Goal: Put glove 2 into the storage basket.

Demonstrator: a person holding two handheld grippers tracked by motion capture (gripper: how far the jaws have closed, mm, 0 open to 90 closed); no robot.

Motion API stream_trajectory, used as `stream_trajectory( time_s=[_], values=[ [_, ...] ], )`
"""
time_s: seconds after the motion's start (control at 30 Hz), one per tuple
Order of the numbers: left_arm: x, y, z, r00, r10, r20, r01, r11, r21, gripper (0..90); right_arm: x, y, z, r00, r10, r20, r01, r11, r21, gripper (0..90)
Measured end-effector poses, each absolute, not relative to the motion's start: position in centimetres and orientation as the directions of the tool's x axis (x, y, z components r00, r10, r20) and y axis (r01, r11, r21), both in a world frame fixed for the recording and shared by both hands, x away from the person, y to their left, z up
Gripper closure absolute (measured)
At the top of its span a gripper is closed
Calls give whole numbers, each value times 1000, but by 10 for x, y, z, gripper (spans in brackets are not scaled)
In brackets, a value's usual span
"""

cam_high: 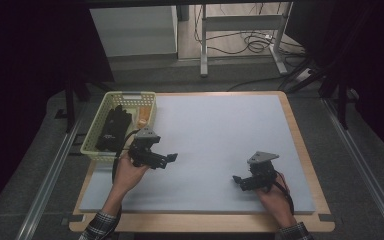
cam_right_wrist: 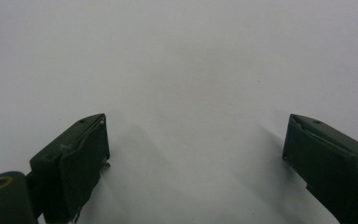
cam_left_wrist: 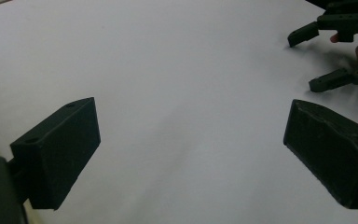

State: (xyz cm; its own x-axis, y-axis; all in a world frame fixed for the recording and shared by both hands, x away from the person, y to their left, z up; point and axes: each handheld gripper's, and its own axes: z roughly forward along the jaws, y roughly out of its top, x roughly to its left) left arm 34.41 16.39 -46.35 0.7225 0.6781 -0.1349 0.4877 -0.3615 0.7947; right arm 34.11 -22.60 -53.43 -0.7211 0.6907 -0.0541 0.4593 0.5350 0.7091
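My left gripper (cam_high: 169, 159) hovers over the left part of the pale grey mat (cam_high: 215, 135), just right of the basket, held by a hand. Its jaws stand wide apart with bare mat between them, so the left gripper (cam_left_wrist: 191, 154) is open and empty. My right gripper (cam_high: 237, 180) sits low over the mat's front right, pointing left. The right gripper (cam_right_wrist: 193, 163) is open too, nothing between its black jaws. In the left gripper view the right gripper (cam_left_wrist: 321, 58) appears at the upper right with its fingers spread.
A pale yellow-green basket (cam_high: 97, 131) stands at the table's back left corner, holding a black object (cam_high: 114, 127) and a small orange item (cam_high: 142, 121). The wooden table edge (cam_high: 300, 140) frames the mat. Beyond the table are metal frame legs and cables on the floor.
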Motion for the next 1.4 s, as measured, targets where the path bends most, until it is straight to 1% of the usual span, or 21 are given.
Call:
stream_trajectory(
  time_s=[0.37, 0.73, 1.07, 1.17, 1.27, 1.33, 1.4],
  values=[
    [339, 143, -481, 749, 649, -132, 478, -392, 786, 42, 341, -226, -534, -721, 691, -54, 459, 535, 709, 70],
    [335, 130, -508, 762, 630, -151, 498, -420, 759, 40, 341, -226, -534, -720, 692, -53, 460, 533, 710, 70],
    [328, 124, -529, 771, 626, -117, 498, -478, 724, 20, 341, -226, -534, -720, 692, -54, 460, 534, 710, 70],
    [326, 124, -535, 767, 636, -86, 497, -504, 707, 17, 341, -226, -534, -720, 692, -55, 459, 534, 710, 70],
    [324, 123, -542, 762, 643, -74, 503, -516, 694, 13, 341, -226, -534, -720, 692, -54, 460, 534, 710, 70],
    [323, 121, -545, 764, 643, -44, 497, -544, 676, 9, 341, -226, -534, -720, 692, -54, 460, 534, 710, 70],
    [321, 120, -547, 762, 647, -35, 492, -542, 681, 0, 341, -226, -534, -720, 692, -55, 459, 534, 710, 70]
  ],
)
